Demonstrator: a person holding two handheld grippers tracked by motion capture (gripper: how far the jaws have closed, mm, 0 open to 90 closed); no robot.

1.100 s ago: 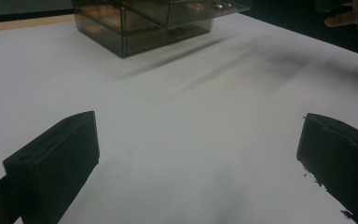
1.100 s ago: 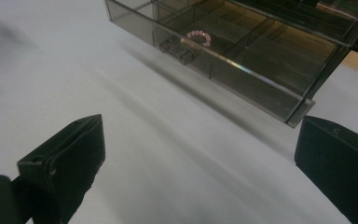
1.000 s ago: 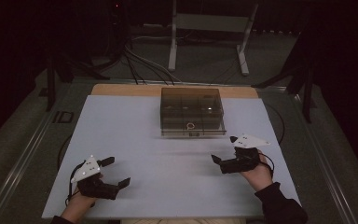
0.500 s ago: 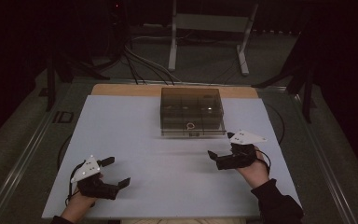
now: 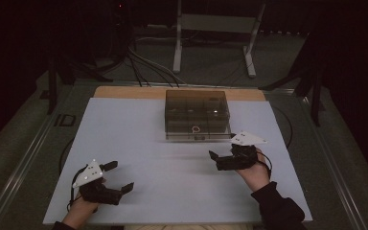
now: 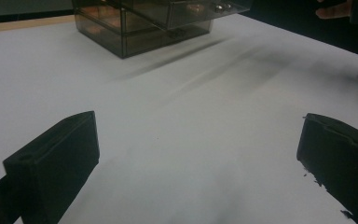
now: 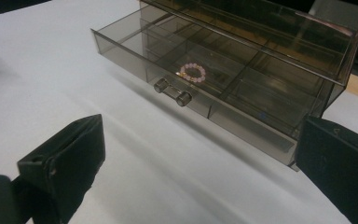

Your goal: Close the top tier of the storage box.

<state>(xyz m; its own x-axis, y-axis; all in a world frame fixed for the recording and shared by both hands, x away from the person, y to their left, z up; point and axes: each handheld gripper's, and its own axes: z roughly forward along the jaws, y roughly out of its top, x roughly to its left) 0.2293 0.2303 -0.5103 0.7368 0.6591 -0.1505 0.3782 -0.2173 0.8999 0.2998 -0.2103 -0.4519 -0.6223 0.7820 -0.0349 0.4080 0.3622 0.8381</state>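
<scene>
Right claw (image 5: 219,161), jaws apart, faces the open drawer (image 7: 200,88) holding what looks like a pink bead bracelet (image 7: 193,73); left claw (image 5: 120,177) gapes near the tabletop's (image 5: 172,187) front-left corner.

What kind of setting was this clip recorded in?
Probably a lab or recording studio, not a home: a white table in a dark room, loose cables and a metal stand on the floor behind it, and a smoky clear drawer box as the lone prop.

The high view looks down from above; both gripper views skim the white table sheet (image 5: 172,158), sharing the smoky transparent plastic drawer box (image 7: 242,60) (right nearer).
</scene>
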